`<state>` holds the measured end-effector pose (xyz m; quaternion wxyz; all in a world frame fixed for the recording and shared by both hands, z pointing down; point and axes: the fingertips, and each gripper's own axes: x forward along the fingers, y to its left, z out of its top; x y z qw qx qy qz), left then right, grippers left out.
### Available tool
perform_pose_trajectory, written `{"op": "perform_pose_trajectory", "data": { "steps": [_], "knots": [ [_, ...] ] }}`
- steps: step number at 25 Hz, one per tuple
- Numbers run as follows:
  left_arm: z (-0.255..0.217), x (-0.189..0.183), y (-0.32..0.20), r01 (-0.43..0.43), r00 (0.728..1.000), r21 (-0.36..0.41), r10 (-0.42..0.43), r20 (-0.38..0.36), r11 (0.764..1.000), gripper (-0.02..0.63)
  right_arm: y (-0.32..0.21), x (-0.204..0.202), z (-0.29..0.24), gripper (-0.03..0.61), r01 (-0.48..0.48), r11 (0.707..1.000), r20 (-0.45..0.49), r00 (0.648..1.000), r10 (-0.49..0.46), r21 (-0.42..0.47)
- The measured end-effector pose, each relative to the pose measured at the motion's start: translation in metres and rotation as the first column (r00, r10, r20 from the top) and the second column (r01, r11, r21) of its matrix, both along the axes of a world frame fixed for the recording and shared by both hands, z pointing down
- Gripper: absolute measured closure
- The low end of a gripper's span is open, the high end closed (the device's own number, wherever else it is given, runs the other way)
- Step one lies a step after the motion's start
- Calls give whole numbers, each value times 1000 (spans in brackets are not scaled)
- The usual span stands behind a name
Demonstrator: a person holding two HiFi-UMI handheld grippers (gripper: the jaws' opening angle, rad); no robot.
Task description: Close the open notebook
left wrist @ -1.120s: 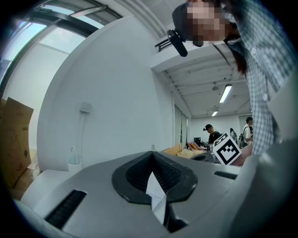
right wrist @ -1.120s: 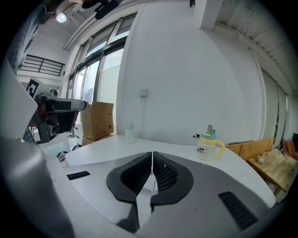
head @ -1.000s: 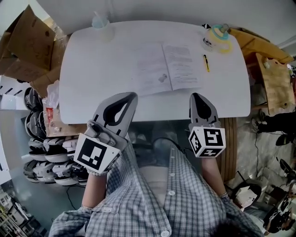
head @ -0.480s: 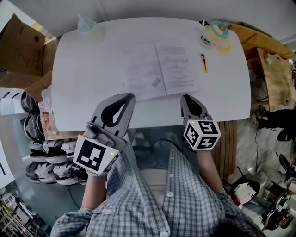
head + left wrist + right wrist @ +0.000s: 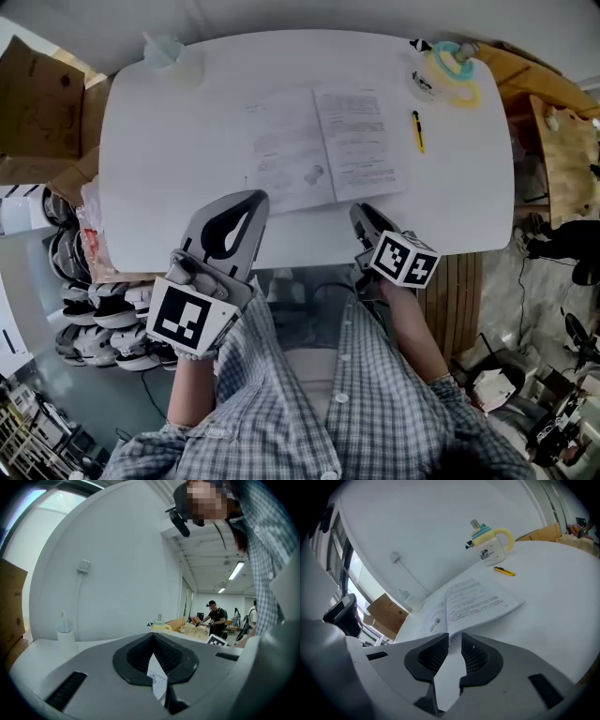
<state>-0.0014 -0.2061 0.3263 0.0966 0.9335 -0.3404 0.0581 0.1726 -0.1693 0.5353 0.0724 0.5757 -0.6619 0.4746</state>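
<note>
The open notebook lies flat in the middle of the white table, printed pages up, and it shows ahead of the jaws in the right gripper view. My right gripper hangs at the table's front edge just below the notebook's right page, tilted down. Its jaws are opening, with a narrow gap and nothing between them. My left gripper is at the front edge below the left page, its tips together and holding nothing.
A yellow pen lies right of the notebook, a teal-and-yellow mug stands at the far right corner, and a clear bottle at the far left. Cardboard boxes and helmets crowd the left side; wooden boards are on the right.
The right gripper has dropped lower toward the table's front edge and rolled, its marker cube now turned. The left gripper has shifted slightly. The notebook has not moved.
</note>
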Motion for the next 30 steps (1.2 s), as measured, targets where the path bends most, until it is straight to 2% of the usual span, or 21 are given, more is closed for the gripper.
{"op": "perform_pose_trajectory", "data": {
  "steps": [2,5,10,14,19,24,27,30],
  "knots": [
    [6,-1,-2,7,1000,-27,-7,18,1000,609,-1,0,7,506,-8,1000,27,1000,9,-18],
    [6,-1,-8,14,1000,-20,-14,15,1000,609,-5,1,14,485,-38,999,89,995,41,-36],
    [13,1,-15,25,999,-40,-24,22,999,608,-16,-1,15,454,-95,994,218,971,103,-47],
    [16,2,-18,28,999,-64,-26,36,998,608,-23,-2,20,445,-90,994,225,969,101,-61],
    [8,6,-22,20,1000,-28,-20,5,999,608,-26,0,23,445,-98,993,239,965,112,-69],
    [17,-2,-20,33,999,-58,-31,36,998,609,-25,2,24,457,-142,988,301,941,155,-63],
    [15,-2,-20,35,999,-57,-34,34,998,609,-26,7,22,497,-173,984,279,943,181,-51],
    [13,-4,-18,32,999,-54,-30,33,998,608,-28,7,16,518,-173,985,173,970,172,-11]
  ]
}}
